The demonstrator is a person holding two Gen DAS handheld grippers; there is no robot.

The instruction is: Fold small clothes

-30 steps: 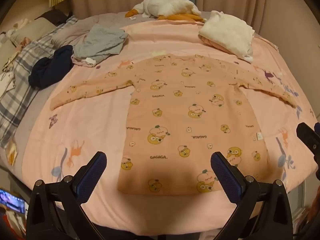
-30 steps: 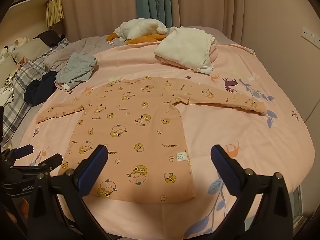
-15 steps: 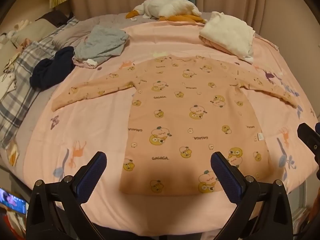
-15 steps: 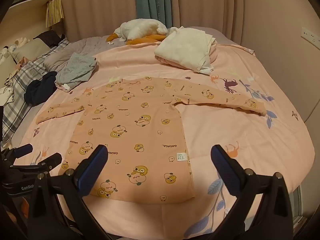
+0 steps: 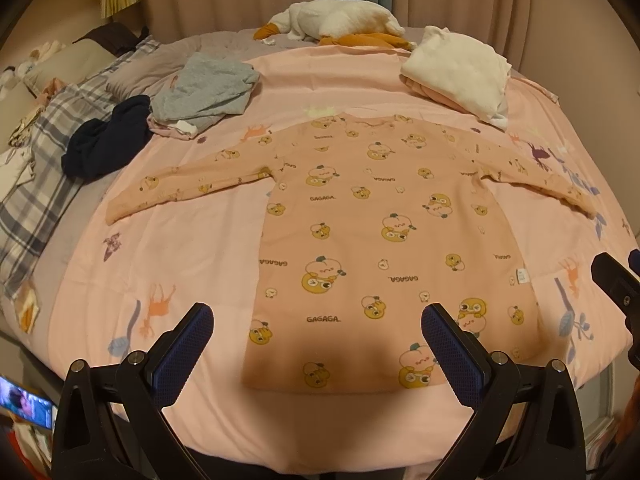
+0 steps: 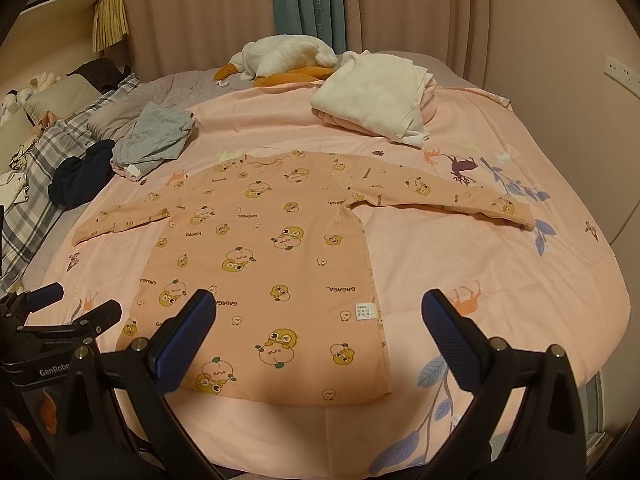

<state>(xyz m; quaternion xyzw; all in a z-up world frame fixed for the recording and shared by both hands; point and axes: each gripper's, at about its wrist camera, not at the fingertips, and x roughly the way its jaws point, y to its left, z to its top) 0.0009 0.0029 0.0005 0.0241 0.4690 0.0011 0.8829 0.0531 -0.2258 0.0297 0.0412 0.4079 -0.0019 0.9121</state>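
Observation:
A small peach long-sleeved top printed with cartoon bears and "GAGAGA" lies flat on the pink bed cover, both sleeves spread out, hem nearest me. My left gripper hovers open above the hem's left half, blue pads wide apart and empty. Over the hem's right side and its white side label, my right gripper is open too, holding nothing. Each gripper shows at the edge of the other's view: the left gripper and the right gripper.
A grey garment and a dark navy one lie at the back left. A folded white and pink pile sits back right, a plush goose behind. Plaid bedding runs along the left. The bed's edge is right below me.
The left wrist view has crept slightly forward and right, so the top sits a little lower in frame. The right view barely changed. Both grippers stay open.

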